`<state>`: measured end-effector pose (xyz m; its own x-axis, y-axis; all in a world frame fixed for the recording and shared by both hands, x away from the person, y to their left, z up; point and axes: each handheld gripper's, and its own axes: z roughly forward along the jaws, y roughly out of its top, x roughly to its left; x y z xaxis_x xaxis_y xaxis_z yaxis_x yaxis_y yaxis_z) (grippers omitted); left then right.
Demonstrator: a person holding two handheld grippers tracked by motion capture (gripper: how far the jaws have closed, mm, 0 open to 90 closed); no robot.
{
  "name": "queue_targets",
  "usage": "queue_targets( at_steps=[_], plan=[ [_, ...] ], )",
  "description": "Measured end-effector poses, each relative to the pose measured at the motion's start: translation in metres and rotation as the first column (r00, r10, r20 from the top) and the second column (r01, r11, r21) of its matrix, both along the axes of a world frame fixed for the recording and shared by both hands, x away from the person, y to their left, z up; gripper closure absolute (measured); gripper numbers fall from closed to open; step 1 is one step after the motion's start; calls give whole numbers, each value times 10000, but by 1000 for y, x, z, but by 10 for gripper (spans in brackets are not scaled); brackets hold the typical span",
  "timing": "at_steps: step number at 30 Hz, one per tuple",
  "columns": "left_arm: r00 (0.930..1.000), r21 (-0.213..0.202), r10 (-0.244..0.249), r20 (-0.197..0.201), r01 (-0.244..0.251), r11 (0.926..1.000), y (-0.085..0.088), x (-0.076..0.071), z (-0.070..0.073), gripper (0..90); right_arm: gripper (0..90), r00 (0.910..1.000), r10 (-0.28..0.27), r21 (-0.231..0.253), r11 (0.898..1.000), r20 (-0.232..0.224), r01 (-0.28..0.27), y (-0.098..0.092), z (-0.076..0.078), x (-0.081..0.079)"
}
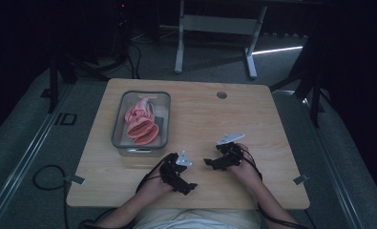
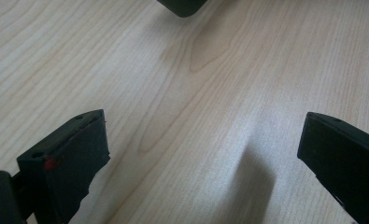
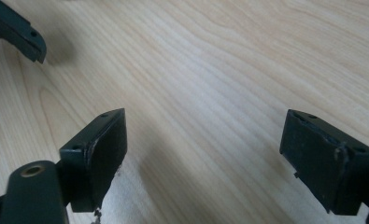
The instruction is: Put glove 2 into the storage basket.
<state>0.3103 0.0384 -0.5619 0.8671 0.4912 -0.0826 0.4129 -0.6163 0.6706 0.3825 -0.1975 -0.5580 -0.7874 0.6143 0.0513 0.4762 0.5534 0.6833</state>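
We hold the left tool (image 1: 192, 187) and right tool (image 1: 206, 161) low over the wooden surface (image 1: 253, 124), near its front edge — both gape wide, gripping nothing — while the grey bin (image 1: 120, 119) of pink items (image 1: 141, 125) sits well apart, back-left.

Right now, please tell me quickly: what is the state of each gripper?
Left gripper: open, holding nothing, over the bare table.
Right gripper: open, holding nothing, over the same table.

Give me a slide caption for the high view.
Both hands rest open grippers, left and right, on a wooden table beside a clear tub of pink shoes.
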Motion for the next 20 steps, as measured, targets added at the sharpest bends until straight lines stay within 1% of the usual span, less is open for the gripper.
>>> queue_targets(
  at_steps=[2,5,7,9,13,15,20],
  plan=[
    [10000,33,27,71,-27,10000,1,-1,-1,17,144,10000,1,15,10000,0,-1,-1,-2,-2],
    [9998,-224,129,119,-127,9997,4,-1,-2,17,144,10000,-58,50,10000,57,58,-5,-4,-4],
    [9997,-273,141,202,-136,9995,6,-2,-3,17,144,9998,-159,106,9998,134,157,-8,-5,-5],
    [9995,-166,163,261,-158,9997,6,-3,-4,17,144,9996,-239,133,9996,174,236,-11,-6,-5],
    [9985,-88,107,541,-103,9999,5,-5,-4,17,144,9990,-305,219,9993,339,298,-14,-7,-6],
    [9982,-87,51,603,-46,10000,5,-5,-5,17,144,9987,-335,296,9990,377,324,-14,-7,-5],
    [9979,-31,43,647,-41,10000,4,-6,-5,16,144,9984,-273,238,9994,493,262,-15,-9,-5]
  ],
)
